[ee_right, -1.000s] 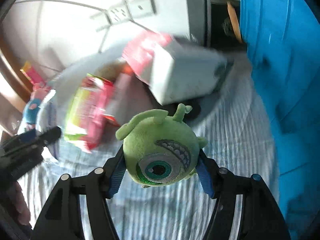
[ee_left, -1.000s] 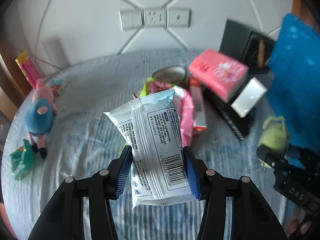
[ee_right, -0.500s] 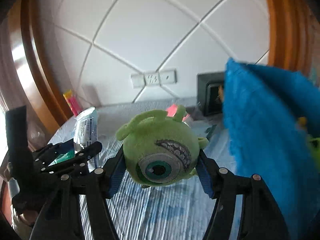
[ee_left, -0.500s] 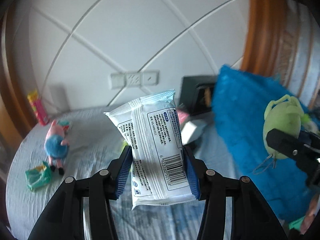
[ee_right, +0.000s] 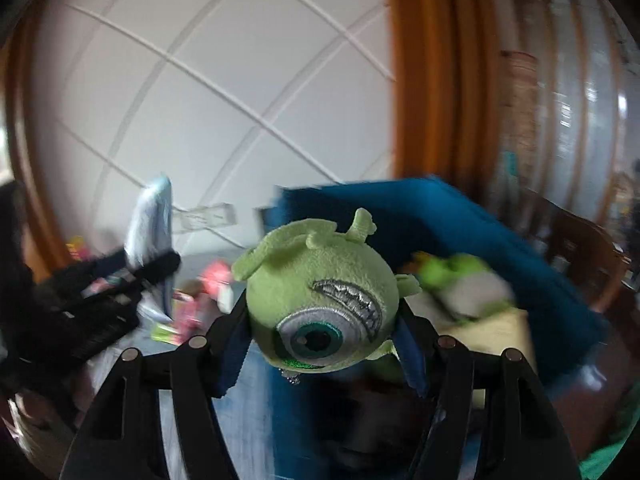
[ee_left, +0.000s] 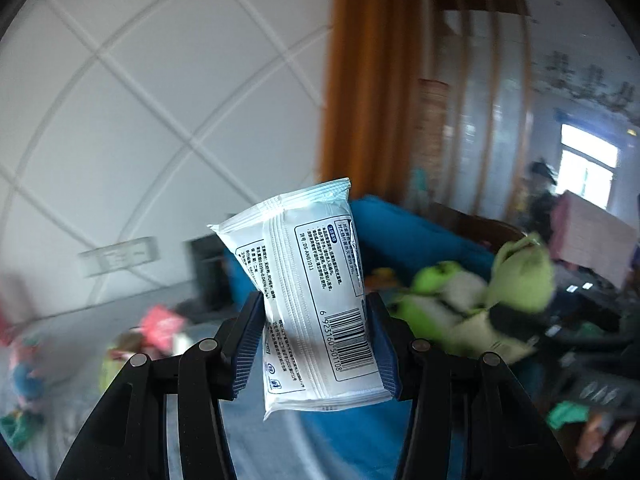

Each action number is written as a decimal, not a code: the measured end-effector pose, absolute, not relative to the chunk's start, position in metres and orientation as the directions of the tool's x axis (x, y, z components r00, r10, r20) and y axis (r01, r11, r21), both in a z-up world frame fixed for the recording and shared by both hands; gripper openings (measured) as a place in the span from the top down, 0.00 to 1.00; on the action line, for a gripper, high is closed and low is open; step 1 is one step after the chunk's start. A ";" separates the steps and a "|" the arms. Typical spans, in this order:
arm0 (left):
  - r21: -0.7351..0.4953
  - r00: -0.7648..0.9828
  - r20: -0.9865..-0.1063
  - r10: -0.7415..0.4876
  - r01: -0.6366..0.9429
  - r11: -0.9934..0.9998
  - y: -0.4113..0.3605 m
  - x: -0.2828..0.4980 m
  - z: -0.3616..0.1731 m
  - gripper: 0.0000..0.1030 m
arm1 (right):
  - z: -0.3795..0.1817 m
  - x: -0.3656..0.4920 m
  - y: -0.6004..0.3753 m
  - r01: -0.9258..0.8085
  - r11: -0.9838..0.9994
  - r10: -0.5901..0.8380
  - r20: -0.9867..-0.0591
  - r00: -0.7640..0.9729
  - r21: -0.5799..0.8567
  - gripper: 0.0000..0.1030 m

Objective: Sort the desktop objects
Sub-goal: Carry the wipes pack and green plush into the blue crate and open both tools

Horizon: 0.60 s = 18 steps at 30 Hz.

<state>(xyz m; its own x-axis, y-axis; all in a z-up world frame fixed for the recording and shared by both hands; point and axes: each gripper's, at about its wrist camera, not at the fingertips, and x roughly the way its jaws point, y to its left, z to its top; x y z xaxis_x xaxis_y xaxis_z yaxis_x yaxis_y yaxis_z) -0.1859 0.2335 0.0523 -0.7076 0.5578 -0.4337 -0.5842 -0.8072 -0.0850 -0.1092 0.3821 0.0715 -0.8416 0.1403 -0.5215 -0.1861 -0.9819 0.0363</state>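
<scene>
My left gripper (ee_left: 316,344) is clamped on the white wipes packet (ee_left: 316,300), held upright; my right gripper (ee_right: 320,344) squeezes the green one-eyed plush (ee_right: 320,300). Both hang near the blue bin (ee_right: 460,232), which already holds a green toy; clutter remains on the table behind. A second ago I faced the table; now both views have swung toward the bin.

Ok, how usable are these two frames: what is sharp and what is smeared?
Left wrist view: the wipes packet between the left gripper fingers is crisp, barcode readable; the background is motion-blurred, and the window is blown out. Right wrist view: the green one-eyed plush in the right gripper is fairly sharp; the blue bin behind is smeared.
</scene>
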 end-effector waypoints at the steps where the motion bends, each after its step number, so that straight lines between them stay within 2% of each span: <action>1: -0.074 -0.698 -0.446 0.560 -0.595 -0.800 0.247 -0.186 0.050 0.52 | 0.068 -0.105 0.395 -0.208 -0.978 0.159 -0.535 -0.830 0.032 0.38; 7: -0.028 -0.621 -0.555 0.553 -0.650 -0.759 0.314 -0.190 0.026 0.51 | 0.037 -0.088 0.451 -0.276 -0.959 0.180 -0.631 -0.755 0.057 0.38; 10: -0.006 -0.619 -0.575 0.535 -0.651 -0.759 0.328 -0.188 0.020 0.48 | 0.029 -0.083 0.463 -0.291 -0.955 0.182 -0.653 -0.735 0.061 0.38; 11: 0.000 -0.622 -0.575 0.531 -0.649 -0.761 0.330 -0.188 0.020 0.45 | 0.027 -0.083 0.464 -0.292 -0.955 0.182 -0.656 -0.733 0.060 0.38; 13: 0.013 -0.642 -0.560 0.523 -0.638 -0.770 0.330 -0.185 0.022 0.20 | 0.023 -0.084 0.466 -0.286 -0.957 0.180 -0.660 -0.729 0.055 0.37; 14: 0.021 -0.654 -0.548 0.521 -0.634 -0.773 0.332 -0.182 0.022 0.17 | 0.021 -0.083 0.462 -0.282 -0.958 0.181 -0.661 -0.728 0.049 0.35; 18: 0.020 -0.661 -0.535 0.526 -0.632 -0.774 0.329 -0.180 0.025 0.17 | 0.022 -0.084 0.461 -0.294 -0.955 0.195 -0.658 -0.728 0.042 0.32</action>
